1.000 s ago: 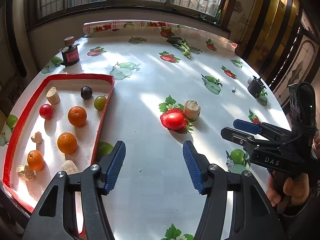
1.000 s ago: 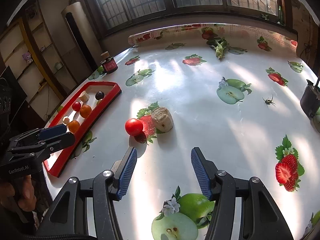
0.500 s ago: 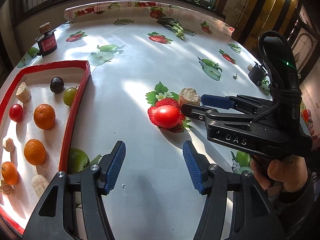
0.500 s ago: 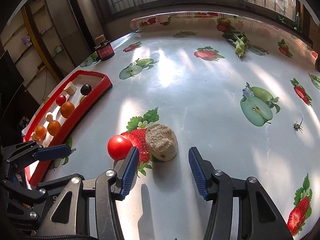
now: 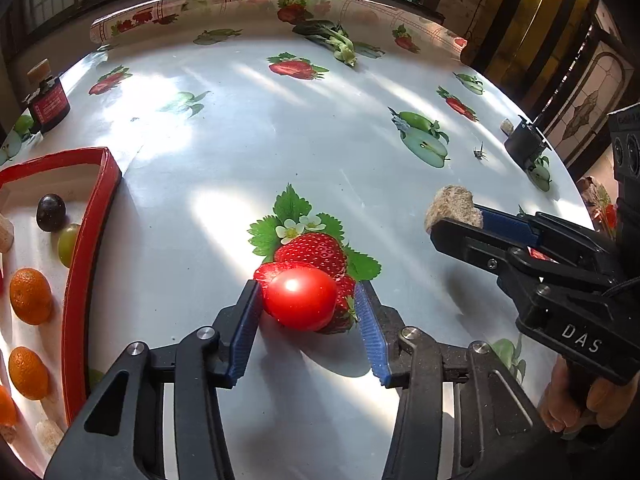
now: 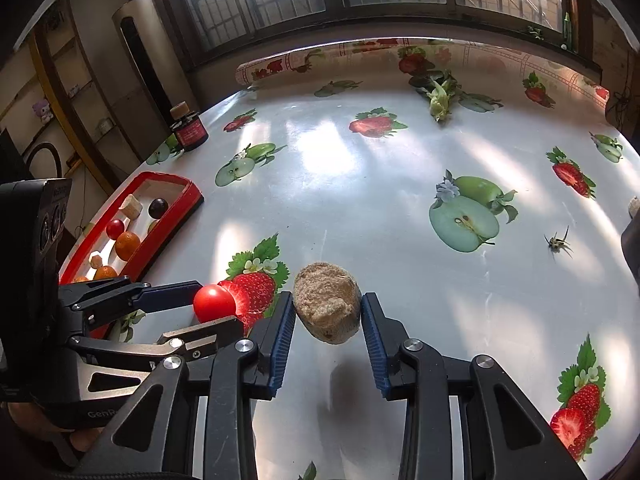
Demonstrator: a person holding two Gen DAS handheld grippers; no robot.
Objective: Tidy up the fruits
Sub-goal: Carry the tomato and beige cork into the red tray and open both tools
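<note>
A red tomato (image 5: 301,298) lies on the fruit-print tablecloth, over a printed strawberry. My left gripper (image 5: 307,312) is open around it; the left pad touches it, the right pad stands a little off. The tomato also shows in the right wrist view (image 6: 214,303). A brown, rough lump (image 6: 327,307) sits between the pads of my right gripper (image 6: 327,320), which is closed on it and holds it above the table. It also shows in the left wrist view (image 5: 454,206). A red tray (image 5: 86,248) at the left holds oranges, a dark grape, a green grape and pale chunks.
A small dark jar with a cork (image 6: 189,127) stands at the back left. A black pot (image 5: 524,145) stands at the right edge. A green vegetable (image 6: 440,94) lies at the back. A small insect (image 6: 557,242) sits on the cloth.
My left gripper moved forward and narrowed around the tomato. My right gripper closed on the brown lump and lifted it away from the tomato.
</note>
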